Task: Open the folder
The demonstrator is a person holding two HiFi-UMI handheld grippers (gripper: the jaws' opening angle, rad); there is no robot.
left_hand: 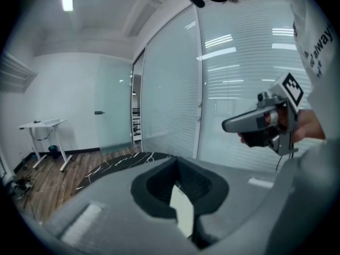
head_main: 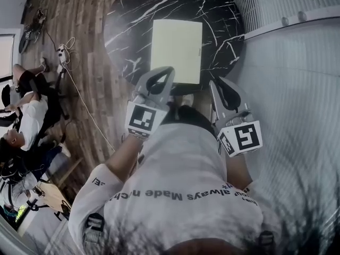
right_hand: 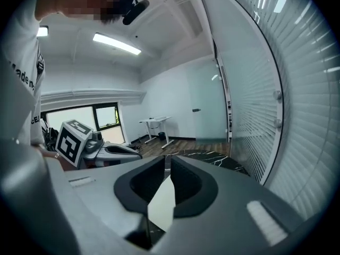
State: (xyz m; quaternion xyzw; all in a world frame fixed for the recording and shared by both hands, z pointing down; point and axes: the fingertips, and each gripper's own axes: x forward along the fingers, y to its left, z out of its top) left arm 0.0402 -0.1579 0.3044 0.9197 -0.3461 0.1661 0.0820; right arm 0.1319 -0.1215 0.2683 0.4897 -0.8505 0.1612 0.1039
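Dim, cool light comes from ceiling strip lamps (right_hand: 117, 43), with glare streaks on the glass wall (left_hand: 234, 52), fisheye-bent dark edges and soft blur.

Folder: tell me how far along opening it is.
Done: nothing yet. The folder lies shut and flat on the black marble table. In hand: the left gripper and right gripper hover by its near edge, jaws empty. To do: reach the cover's edge, grip it and swing it open.
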